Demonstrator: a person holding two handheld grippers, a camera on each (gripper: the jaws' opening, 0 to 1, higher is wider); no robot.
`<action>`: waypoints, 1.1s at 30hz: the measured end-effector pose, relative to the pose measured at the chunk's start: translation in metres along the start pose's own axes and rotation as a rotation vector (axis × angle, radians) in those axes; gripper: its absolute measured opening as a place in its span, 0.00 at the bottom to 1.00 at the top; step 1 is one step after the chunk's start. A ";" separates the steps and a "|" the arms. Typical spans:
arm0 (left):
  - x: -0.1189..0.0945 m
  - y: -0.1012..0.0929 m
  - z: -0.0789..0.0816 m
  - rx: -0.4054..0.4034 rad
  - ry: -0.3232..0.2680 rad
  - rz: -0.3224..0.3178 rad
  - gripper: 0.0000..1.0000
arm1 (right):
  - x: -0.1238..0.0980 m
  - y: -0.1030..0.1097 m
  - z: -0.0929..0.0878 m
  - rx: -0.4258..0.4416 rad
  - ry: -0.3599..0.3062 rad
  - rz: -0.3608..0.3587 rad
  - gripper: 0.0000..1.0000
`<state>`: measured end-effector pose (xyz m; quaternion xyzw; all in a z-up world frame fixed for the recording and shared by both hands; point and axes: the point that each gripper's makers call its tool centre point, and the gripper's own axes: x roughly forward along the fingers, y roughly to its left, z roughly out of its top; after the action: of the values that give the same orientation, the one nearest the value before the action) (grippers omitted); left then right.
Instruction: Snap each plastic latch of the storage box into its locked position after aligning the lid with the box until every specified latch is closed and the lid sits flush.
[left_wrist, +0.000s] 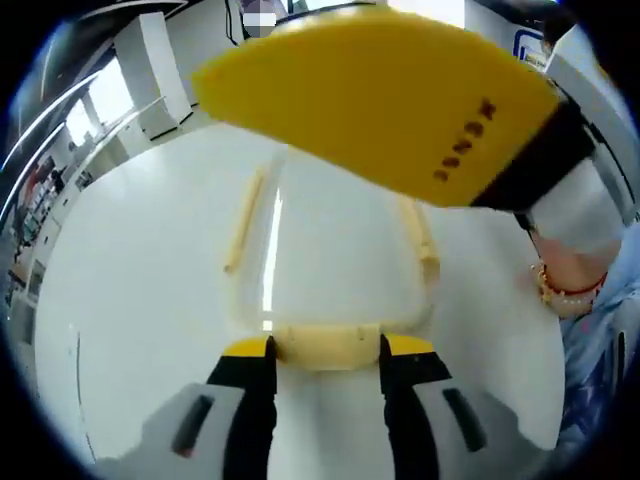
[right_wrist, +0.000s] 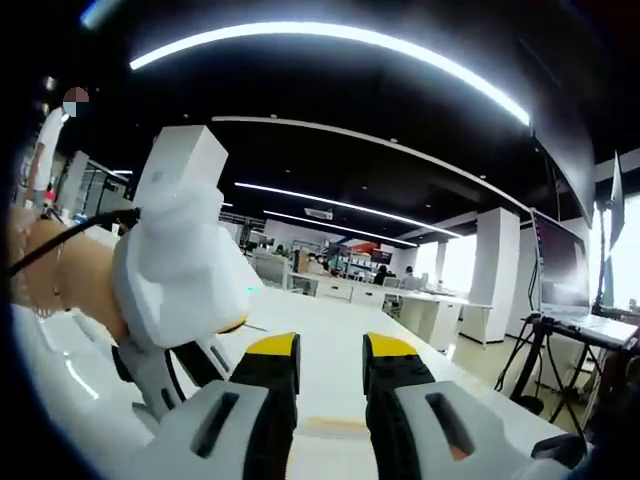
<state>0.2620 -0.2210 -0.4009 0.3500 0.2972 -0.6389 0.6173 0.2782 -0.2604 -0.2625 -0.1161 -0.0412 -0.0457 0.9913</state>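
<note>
The storage box (left_wrist: 330, 250) lies on a white table, its pale lid seated on it, with cream latches along the left side (left_wrist: 243, 222) and the right side (left_wrist: 424, 240). The front latch (left_wrist: 325, 345) sits between the yellow tips of my left gripper (left_wrist: 327, 348), whose jaws stand wide apart on either side of it. The yellow and black body of my right gripper (left_wrist: 380, 100) hangs above the box's far end. In the right gripper view, my right gripper (right_wrist: 330, 352) is open on nothing, and the left gripper's white body (right_wrist: 190, 260) is at the left.
A wrist with a bead bracelet (left_wrist: 565, 290) holds the right gripper at the table's right side. A hand (right_wrist: 60, 270) holds the left gripper. White table (left_wrist: 140, 300) extends around the box. Office desks (right_wrist: 400, 295), pillars and a monitor on a stand (right_wrist: 560, 290) lie beyond.
</note>
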 end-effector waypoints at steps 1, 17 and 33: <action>-0.002 0.000 -0.003 -0.002 0.004 0.000 0.41 | 0.001 0.000 0.000 -0.002 0.002 0.004 0.24; -0.023 -0.007 -0.038 -0.052 0.056 -0.014 0.41 | 0.003 0.022 -0.020 -0.114 0.176 0.364 0.22; -0.029 -0.008 -0.051 -0.051 0.084 -0.018 0.41 | -0.018 -0.032 -0.113 -0.226 0.575 0.490 0.00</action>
<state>0.2581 -0.1624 -0.4075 0.3581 0.3424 -0.6214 0.6069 0.2656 -0.3164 -0.3665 -0.2133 0.2725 0.1575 0.9249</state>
